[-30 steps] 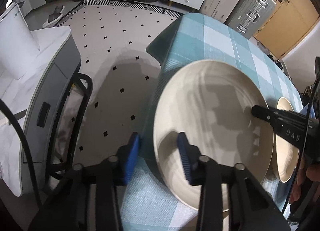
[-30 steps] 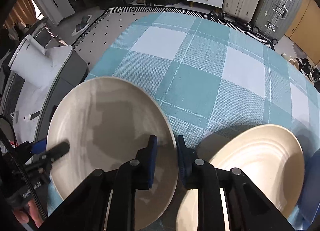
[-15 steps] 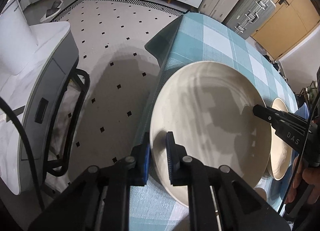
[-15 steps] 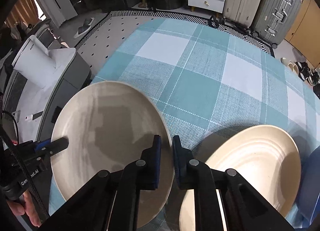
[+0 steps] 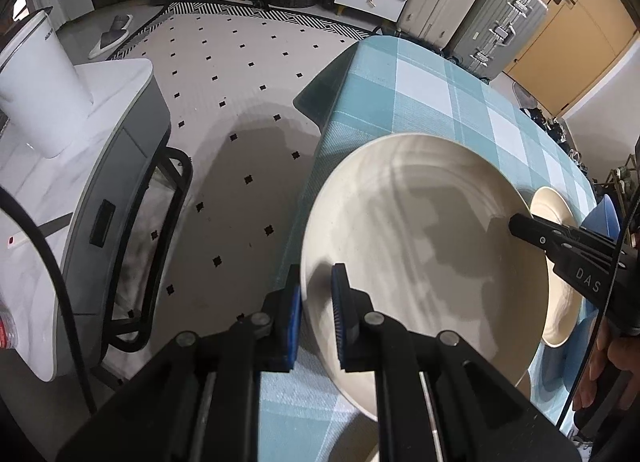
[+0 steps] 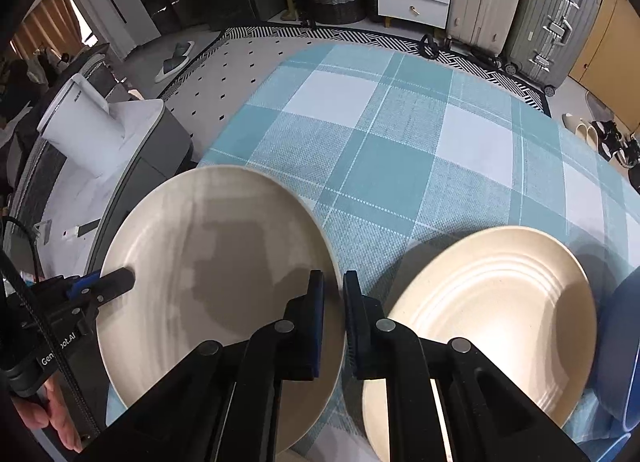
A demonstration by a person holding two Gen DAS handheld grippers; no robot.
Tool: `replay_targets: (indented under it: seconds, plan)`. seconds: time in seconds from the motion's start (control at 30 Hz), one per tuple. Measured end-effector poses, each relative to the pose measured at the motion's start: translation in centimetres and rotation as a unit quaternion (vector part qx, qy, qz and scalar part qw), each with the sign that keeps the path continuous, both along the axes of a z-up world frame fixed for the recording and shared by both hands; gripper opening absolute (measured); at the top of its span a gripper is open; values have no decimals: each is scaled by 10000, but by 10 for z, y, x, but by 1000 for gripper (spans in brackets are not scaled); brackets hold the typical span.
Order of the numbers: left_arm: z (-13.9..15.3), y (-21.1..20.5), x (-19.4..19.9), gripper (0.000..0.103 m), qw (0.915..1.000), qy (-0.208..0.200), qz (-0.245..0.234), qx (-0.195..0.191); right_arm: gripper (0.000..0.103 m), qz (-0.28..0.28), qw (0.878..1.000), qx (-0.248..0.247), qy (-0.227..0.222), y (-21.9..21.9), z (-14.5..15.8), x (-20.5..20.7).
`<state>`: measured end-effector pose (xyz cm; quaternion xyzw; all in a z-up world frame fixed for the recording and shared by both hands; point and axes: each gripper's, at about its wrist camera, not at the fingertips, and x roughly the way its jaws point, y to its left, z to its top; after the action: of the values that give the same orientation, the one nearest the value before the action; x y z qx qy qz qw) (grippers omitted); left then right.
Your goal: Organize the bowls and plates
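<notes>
Item: large cream plate [image 5: 420, 246] at near-left table [image 6: 380, 166] edge, being gripped on opposite rims by left gripper [image 5: 316, 302] & right gripper [image 6: 333, 302], both clamping it, lifting w/ both; next prob: carrying level onto ridged plate [image 6: 496, 302] at right.

The left tool [image 5: 316, 302] was matte black, with two flat fingers faced in ribbed blue pads [image 5: 339, 314] and round silver pivot screws set behind them on jointed black links. The right tool [image 6: 333, 306] matched it: black fingers, blue pads [image 6: 319, 314], silver screws along the linkage. Seen from the opposite camera, the right tool's side bore white letters "DAS", the left tool's side white print reading partly "Gen...AI", and a thin black cable ran beside each tool near the bare hand [image 6: 60, 418] behind it.
</notes>
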<state>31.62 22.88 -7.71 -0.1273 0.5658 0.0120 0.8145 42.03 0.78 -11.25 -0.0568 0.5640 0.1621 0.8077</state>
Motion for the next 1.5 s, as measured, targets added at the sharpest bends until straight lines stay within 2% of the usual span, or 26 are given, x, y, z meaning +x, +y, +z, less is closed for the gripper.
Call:
replay_targets:
  seconds: [0.3, 0.5, 0.67, 0.83, 0.97, 1.07, 1.5]
  plan:
    - [32, -12, -33, 11, 9997, -235, 0, 89, 9, -35, 9998, 92, -156, -10, 30, -31]
    - [57, -27, -66, 11, 9992, -386, -96, 101, 9, -128, 9994, 154, -281, -27, 56, -72]
    - [62, -39, -91, 10, 9992, -380, -143, 12, 8, -189, 9991, 217, -305, -44, 69, -109]
    - [65, -56, -115, 10, 9986, -426, -208, 215, 8, -325, 9989, 192, -274, -57, 68, -145]
    - [62, -64, -132, 10, 9985, -425, -299, 169, 8, -429, 9985, 208, -279, -69, 67, -169]
    - [58, -71, -142, 10, 9982, -419, -340, 275, 8, -489, 9982, 226, -255, -76, 65, -184]
    - [33, -70, -157, 10, 9985, -326, -299, 330, 8, -594, 9979, 210, -178, -76, 39, -207]
